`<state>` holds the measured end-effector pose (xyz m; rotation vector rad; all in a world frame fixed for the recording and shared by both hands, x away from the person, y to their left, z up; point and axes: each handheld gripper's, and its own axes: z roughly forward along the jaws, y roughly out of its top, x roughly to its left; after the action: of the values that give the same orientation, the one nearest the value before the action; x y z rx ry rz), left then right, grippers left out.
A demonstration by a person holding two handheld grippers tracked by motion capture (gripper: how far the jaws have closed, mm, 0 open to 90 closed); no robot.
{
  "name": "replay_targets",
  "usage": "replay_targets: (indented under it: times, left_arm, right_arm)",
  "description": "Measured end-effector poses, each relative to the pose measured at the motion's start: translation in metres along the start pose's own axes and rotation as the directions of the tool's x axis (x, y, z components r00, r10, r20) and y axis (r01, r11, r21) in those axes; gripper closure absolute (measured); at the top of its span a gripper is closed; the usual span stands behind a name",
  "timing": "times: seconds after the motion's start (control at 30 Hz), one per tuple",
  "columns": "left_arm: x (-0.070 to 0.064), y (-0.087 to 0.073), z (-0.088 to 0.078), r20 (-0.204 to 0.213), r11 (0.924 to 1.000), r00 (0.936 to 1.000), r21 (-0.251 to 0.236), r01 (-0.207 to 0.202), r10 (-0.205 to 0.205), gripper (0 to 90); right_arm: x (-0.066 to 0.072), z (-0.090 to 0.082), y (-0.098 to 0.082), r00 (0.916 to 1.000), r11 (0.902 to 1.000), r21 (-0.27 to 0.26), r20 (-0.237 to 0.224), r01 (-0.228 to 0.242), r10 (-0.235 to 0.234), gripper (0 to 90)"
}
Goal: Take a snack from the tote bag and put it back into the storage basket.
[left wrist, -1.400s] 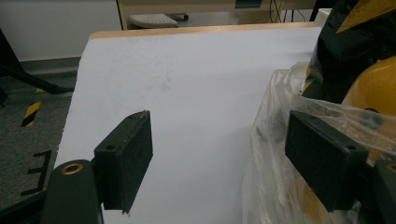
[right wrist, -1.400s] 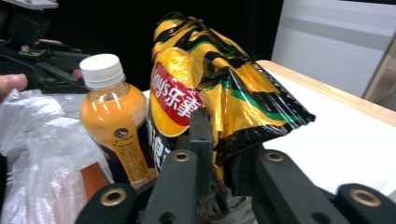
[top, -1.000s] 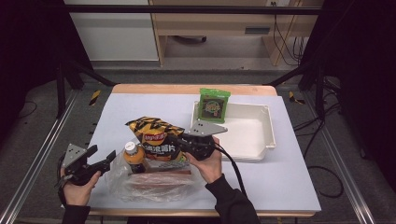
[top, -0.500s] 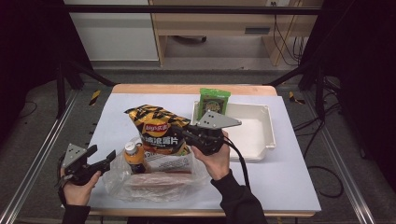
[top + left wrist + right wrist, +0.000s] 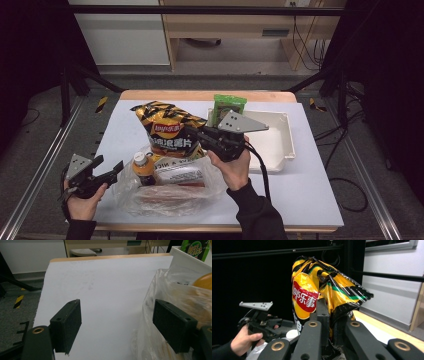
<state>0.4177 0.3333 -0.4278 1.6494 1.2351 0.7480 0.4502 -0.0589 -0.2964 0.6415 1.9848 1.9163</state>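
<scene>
- The chip bag [image 5: 171, 131] is now up off the counter [image 5: 310, 190], hanging upright above the clear plastic bag [image 5: 170, 192]; a second ago it lay low, flat among the other goods, and half a second ago it was only partly raised.
- The right gripper [image 5: 197, 136] pinches the chip bag at its lower edge, jaws pressed together on the crumpled foil; the right gripper view shows the bag [image 5: 322, 290] rising straight out of the closed jaws.
- By my judgement the lift out of the plastic bag is nearly complete, and the white tray [image 5: 280, 137] just to the right looks the likely place for it.
- A bottle with a yellow cap [image 5: 144, 167] and a flat packet stay inside the plastic bag.
- A green packet [image 5: 229, 107] stands at the tray's far left corner.
- The left gripper [image 5: 107, 172] has stayed by the plastic bag's left side, jaws spread and empty, one pad [image 5: 175, 326] against the film.
</scene>
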Motion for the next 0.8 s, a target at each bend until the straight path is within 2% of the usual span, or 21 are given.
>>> replay_targets:
  times: [0.2, 0.23, 0.53, 0.6, 0.8]
  left_arm:
    - [0.001, 0.000, -0.001, -0.002, 1.0000, 1.0000, -0.004, 0.003, -0.003, 22.3]
    - [0.001, 0.000, -0.001, -0.002, 1.0000, 1.0000, -0.004, 0.003, -0.003, 22.3]
    - [0.001, 0.001, -0.001, -0.002, 1.0000, 1.0000, -0.004, 0.001, -0.001, 22.3]
    - [0.001, 0.001, -0.001, -0.002, 1.0000, 1.0000, -0.006, 0.001, -0.001, 22.3]
    - [0.000, 0.001, -0.001, -0.001, 1.0000, 1.0000, -0.003, -0.001, 0.001, 22.1]
  right_arm:
    - [-0.006, -0.004, 0.006, 0.9995, 1.0000, -0.005, 0.032, 0.008, -0.008, 87.1]
    - [-0.011, -0.009, 0.007, 0.9985, 0.9999, -0.002, 0.053, 0.014, -0.014, 87.1]
    - [-0.032, -0.035, 0.008, 0.9920, 1.0000, 0.005, 0.126, 0.008, -0.008, 87.5]
    - [-0.041, -0.047, 0.006, 0.9867, 0.9999, 0.011, 0.162, 0.008, -0.009, 87.6]
    - [-0.059, -0.070, 0.000, 0.9734, 1.0000, 0.009, 0.229, -0.004, 0.002, 87.6]
